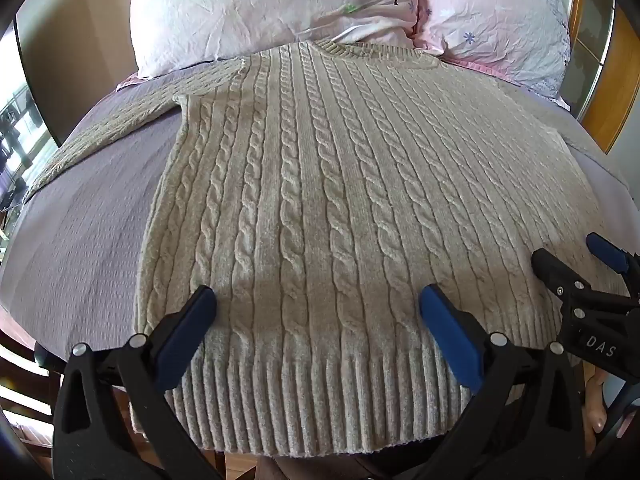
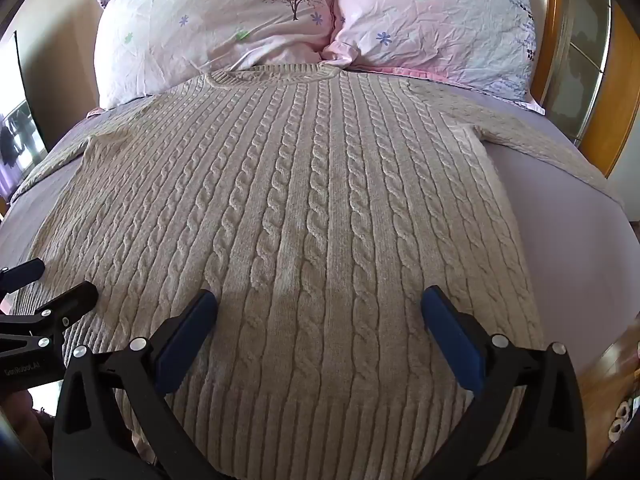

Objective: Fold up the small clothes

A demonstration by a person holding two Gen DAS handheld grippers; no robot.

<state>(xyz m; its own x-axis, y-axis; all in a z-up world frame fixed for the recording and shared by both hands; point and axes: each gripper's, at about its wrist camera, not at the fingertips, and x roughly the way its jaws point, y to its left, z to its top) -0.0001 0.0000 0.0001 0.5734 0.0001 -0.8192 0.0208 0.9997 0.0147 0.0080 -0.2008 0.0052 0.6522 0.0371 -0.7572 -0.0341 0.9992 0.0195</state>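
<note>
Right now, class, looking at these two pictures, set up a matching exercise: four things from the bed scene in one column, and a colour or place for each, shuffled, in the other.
Things:
1. sweater
2. bed sheet
3. pillows
4. left gripper

Descriptions:
A. against the headboard end
B. beige cable knit, spread flat
C. open above the ribbed hem
D. lilac, under the sweater

Pairs: 1-B, 2-D, 3-A, 4-C
</note>
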